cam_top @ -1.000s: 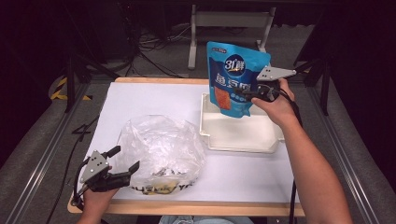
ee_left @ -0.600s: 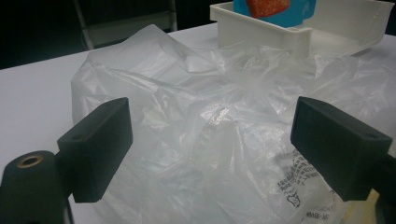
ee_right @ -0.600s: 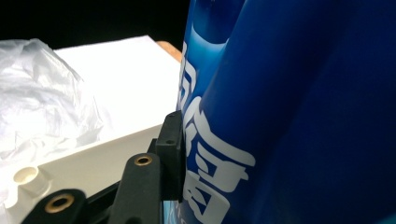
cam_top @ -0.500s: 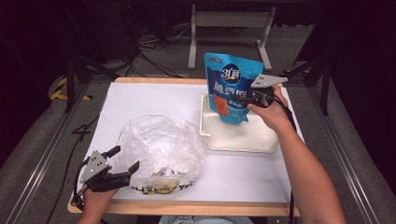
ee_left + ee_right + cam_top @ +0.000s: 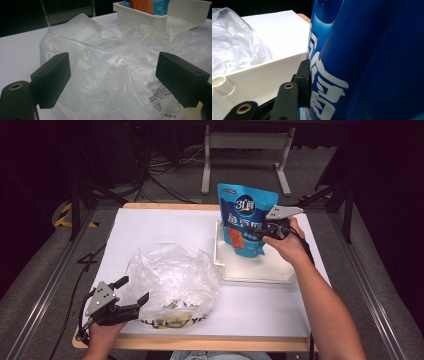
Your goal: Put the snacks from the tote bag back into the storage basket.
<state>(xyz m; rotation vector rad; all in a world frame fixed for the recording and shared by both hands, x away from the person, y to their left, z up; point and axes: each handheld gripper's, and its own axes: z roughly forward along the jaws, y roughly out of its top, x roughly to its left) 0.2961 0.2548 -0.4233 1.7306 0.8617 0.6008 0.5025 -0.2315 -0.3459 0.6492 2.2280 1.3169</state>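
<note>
White-covered table [image 5: 165, 227] on a wooden board, dark room behind, a metal stand frame [image 5: 245, 142] and cables on the floor past the far edge. Nearest, at the front left corner, the left gripper [image 5: 129, 295] is held level just beside the crumpled clear plastic bag [image 5: 172, 280]; its jaws stand wide apart with nothing between the pads, as seen in the left gripper view, where the bag [image 5: 112, 72] lies just ahead of the pads and printed text shows on its lower right. Something yellowish and dark is seen through the bag's near edge; what it is cannot be told. Further back on the right, the white tray [image 5: 250, 270] sits on the table, just beside the bag. The blue stand-up pouch [image 5: 247, 217] is held upright over the tray's far left part, its bottom edge down near or at the tray floor; contact cannot be confirmed. The right gripper [image 5: 260, 231] is clamped on the pouch's right side at about mid-height, jaws narrow on the film; in the right gripper view one black pad is pressed flat against the pouch [image 5: 367, 57], with the tray wall [image 5: 262, 77] below. Step in hand is judged to be setting the pouch down in the tray. To do it well: the pouch should be lowered straight, kept vertical until the gusset bears on the tray floor, clear of the tray wall, and released only once it is seated; a tall pouch held mid-body may topple if let go tilted. The left gripper can be kept parked, off the bag.
</note>
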